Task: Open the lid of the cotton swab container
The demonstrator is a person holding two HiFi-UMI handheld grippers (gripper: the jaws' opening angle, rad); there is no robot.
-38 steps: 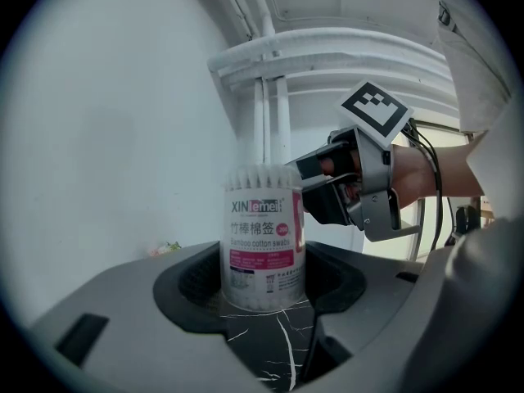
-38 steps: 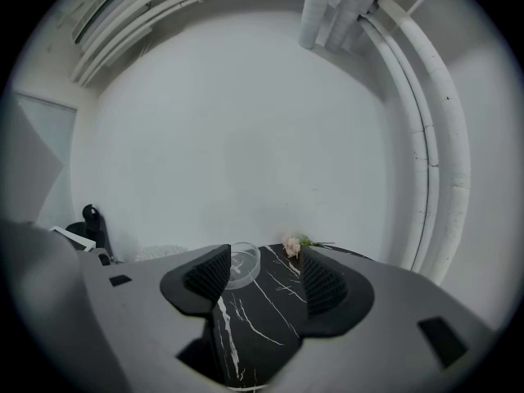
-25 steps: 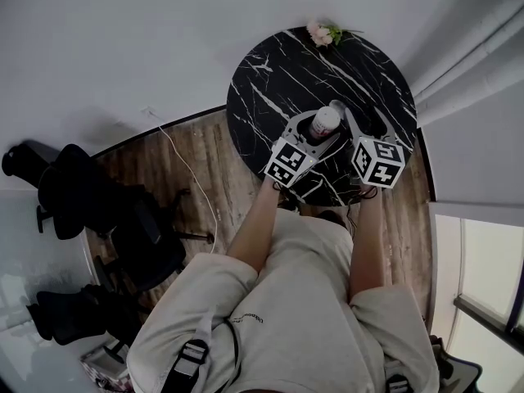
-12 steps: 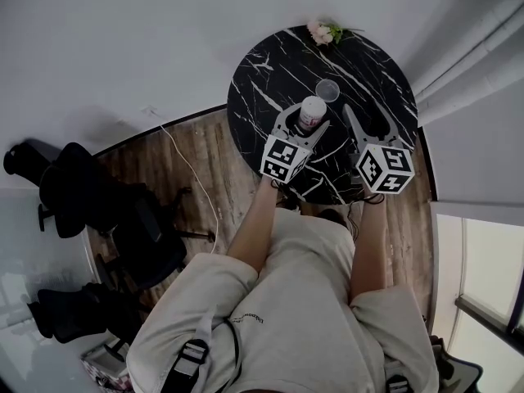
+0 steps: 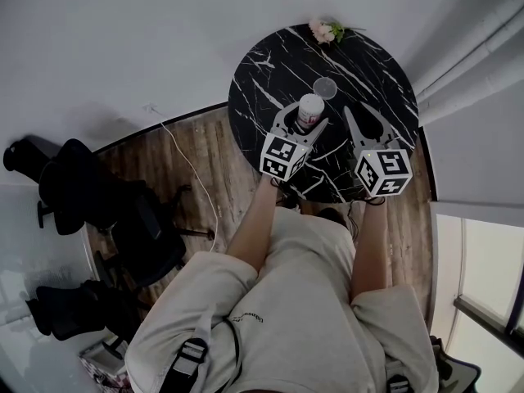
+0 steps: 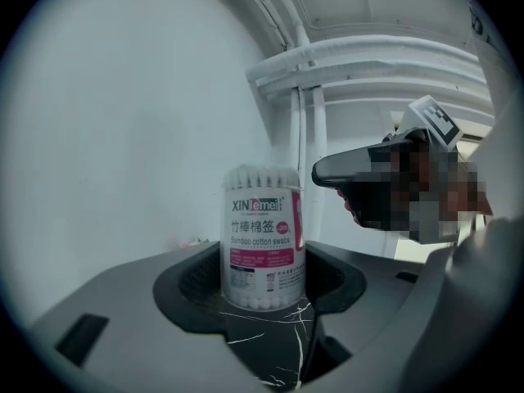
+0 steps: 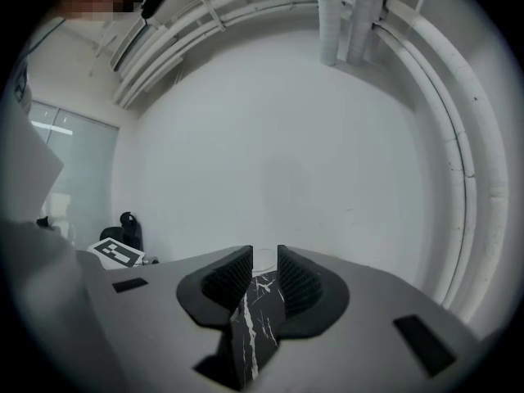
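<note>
Left gripper point(image 5: 306, 120) is clamping the cotton swab container point(image 5: 309, 109) in the upper centre of the head view, over the black marble table point(image 5: 270, 72). In the left gripper view, both pads are pressing the container's point(image 6: 262, 236) sides. The container is standing upright with its top open and swab tips showing. Clear lid point(image 5: 325, 88) is lying flat on the table just above and right of the container, apart from it. Right gripper point(image 5: 363, 118) is hovering right of the container. Its jaws have just been closing, are now standing a narrow gap apart, and are pinching nothing point(image 7: 264, 262). Pink flowers point(image 5: 325, 32) are sitting at the table's top edge.
</note>
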